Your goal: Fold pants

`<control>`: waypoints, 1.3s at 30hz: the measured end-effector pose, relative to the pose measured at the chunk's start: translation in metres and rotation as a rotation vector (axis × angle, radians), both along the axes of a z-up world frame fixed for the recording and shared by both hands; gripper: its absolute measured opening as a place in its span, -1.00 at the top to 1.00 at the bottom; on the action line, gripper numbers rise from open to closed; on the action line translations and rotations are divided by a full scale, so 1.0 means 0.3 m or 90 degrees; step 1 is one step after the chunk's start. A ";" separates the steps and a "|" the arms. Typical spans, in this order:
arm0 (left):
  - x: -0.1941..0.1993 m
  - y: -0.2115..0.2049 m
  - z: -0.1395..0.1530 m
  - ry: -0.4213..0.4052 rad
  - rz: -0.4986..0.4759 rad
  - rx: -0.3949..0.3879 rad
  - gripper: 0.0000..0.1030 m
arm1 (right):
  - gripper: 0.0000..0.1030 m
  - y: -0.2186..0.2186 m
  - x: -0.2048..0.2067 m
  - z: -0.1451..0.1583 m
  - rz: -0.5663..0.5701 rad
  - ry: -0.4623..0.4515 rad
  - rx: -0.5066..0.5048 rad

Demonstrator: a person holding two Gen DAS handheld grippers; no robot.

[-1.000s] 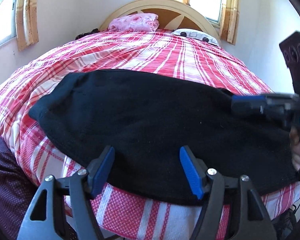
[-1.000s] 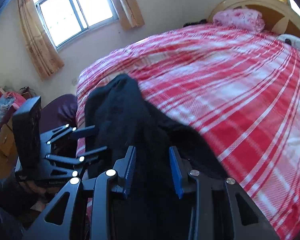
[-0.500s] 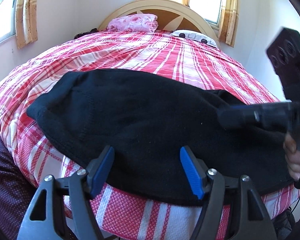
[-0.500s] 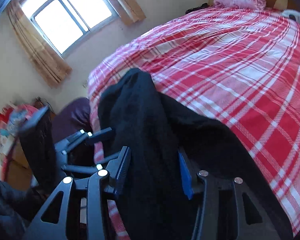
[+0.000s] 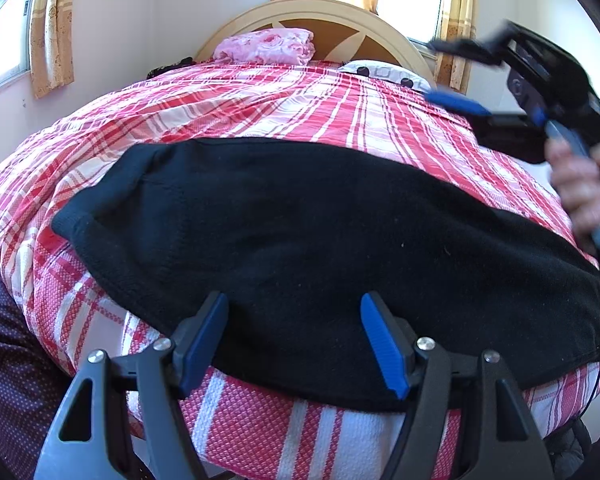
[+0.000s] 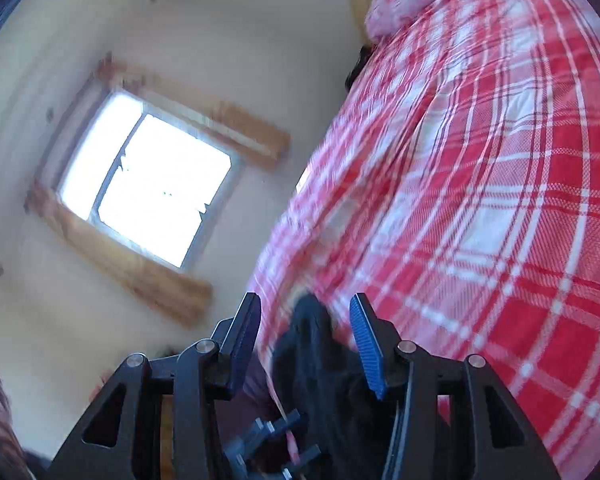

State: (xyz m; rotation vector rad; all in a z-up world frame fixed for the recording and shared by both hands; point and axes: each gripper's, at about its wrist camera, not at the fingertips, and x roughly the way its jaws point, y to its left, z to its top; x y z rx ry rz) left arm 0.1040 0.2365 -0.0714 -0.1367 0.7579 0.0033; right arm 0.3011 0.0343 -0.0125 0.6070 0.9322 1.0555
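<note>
Blue-padded fingers (image 5: 384, 344) of the left gripper (image 5: 294, 340) stand wide apart and hold nothing, poised low over the near hem of the black pants (image 5: 308, 240), which lie across the foot of a bed under a red-and-white plaid bedspread (image 5: 268, 104). Whether the tips touch the cloth cannot be told. The right gripper (image 5: 466, 76), held by a bare hand (image 5: 580, 188), is raised high at the right, well clear of the garment, its 2 fingers also spread with nothing between them; in its own blurred view the right gripper (image 6: 306, 340) looks down on only a dark end of the pants (image 6: 312, 352) far below.

The pants' long axis runs left to right across the left gripper's line of sight, so the garment lies straight ahead of and just beneath the left fingers, with 1 end off to the left and the other running out of view at the lower right. The left gripper is clearly the nearer tool; any next fold along the length would likely have to start from an end, sideways from where it now sits.

The fabric looks thick, matte and fleece-like, already doubled into 1 broad, smooth band with a rounded left end and a neat stitched edge.

A pink cloth (image 5: 266, 46) rests against the headboard (image 5: 320, 16).
</note>
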 end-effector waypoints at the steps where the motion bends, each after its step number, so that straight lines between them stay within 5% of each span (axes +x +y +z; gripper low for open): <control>1: 0.001 0.000 0.000 0.000 0.000 0.001 -0.40 | 0.04 0.013 -0.032 -0.012 0.027 0.005 -0.029; 7: 0.004 -0.002 0.001 -0.001 0.002 0.003 -0.41 | 0.05 0.086 -0.111 -0.154 0.082 0.061 -0.134; 12: 0.002 -0.003 0.003 -0.002 0.001 0.004 -0.41 | 0.04 0.203 -0.054 -0.172 0.132 0.150 -0.083; 14: 0.001 -0.004 0.001 -0.003 -0.001 0.006 -0.41 | 0.04 0.224 -0.003 -0.171 0.092 0.150 -0.070; 17: 0.000 -0.003 0.001 -0.003 -0.004 0.006 -0.42 | 0.05 0.203 0.094 -0.181 0.032 0.176 -0.006; 25: 0.001 0.002 0.006 -0.006 -0.006 -0.006 -0.42 | 0.09 0.111 0.192 -0.201 0.092 0.249 0.010; 27: 0.000 0.003 0.009 -0.008 -0.006 -0.002 -0.42 | 0.11 0.085 0.152 -0.160 0.060 0.198 -0.034; 31: 0.001 0.026 0.021 -0.008 0.003 -0.030 -0.42 | 0.10 0.026 0.020 0.016 -0.111 -0.046 -0.126; 35: 0.008 0.072 0.067 -0.018 0.038 -0.040 -0.42 | 0.19 0.143 -0.128 0.073 -0.024 -0.152 -0.197; 37: 0.022 0.093 0.106 -0.031 0.065 -0.012 -0.42 | 0.60 0.212 -0.190 0.036 0.036 -0.190 -0.244; 39: 0.051 0.108 0.135 -0.035 0.088 0.025 -0.42 | 0.67 0.256 -0.222 -0.047 0.070 -0.192 -0.278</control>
